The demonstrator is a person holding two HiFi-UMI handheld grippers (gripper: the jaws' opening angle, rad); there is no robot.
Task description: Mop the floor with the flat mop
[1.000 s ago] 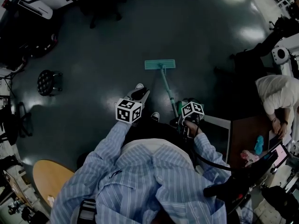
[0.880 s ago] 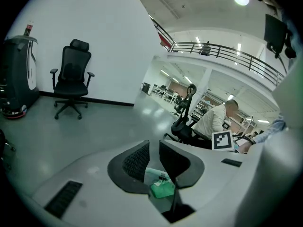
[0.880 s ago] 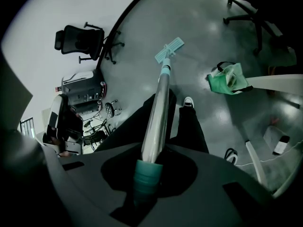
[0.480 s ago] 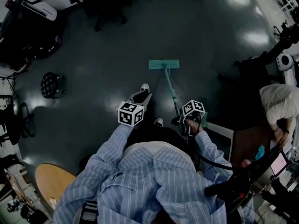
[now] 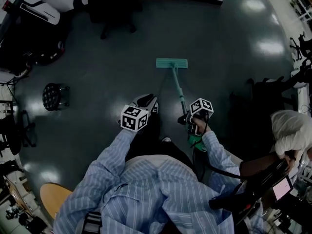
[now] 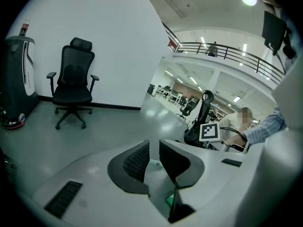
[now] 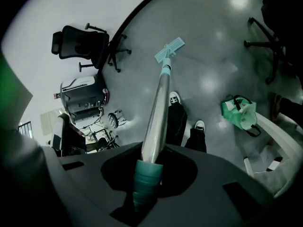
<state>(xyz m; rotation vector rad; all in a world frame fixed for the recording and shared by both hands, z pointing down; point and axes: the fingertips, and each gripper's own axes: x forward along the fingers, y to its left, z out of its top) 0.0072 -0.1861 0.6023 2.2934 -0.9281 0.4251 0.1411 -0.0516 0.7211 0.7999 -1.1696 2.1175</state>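
Since a second ago the mop head (image 5: 171, 63) has slid slightly toward the upper right of the head view, and the right gripper has risen in the frame behind it, which I read as a push stroke away from the person. At far left a black stool (image 5: 52, 95) stands well apart from the mopping path. Left of centre, the left gripper (image 5: 146, 100) hovers over the dark floor (image 5: 112, 57), its jaws narrowly apart with nothing between them. Just right of it lies the flat mop (image 5: 175, 79): its head rests flat on the floor in the upper middle, and the shaft (image 7: 158, 112) slants down to the right gripper (image 5: 187, 120), which is clenched on the teal grip sleeve (image 7: 144, 183) at the shaft's top end. Farther right in the right gripper view, a green bag (image 7: 239, 115) sits on the floor.

The mop looks light and stiff. Its bare metal shaft is probably slick, so the ribbed sleeve is the surer hold. Held only at its end, the long shaft may let the head wander, and a second hold lower down would steady it
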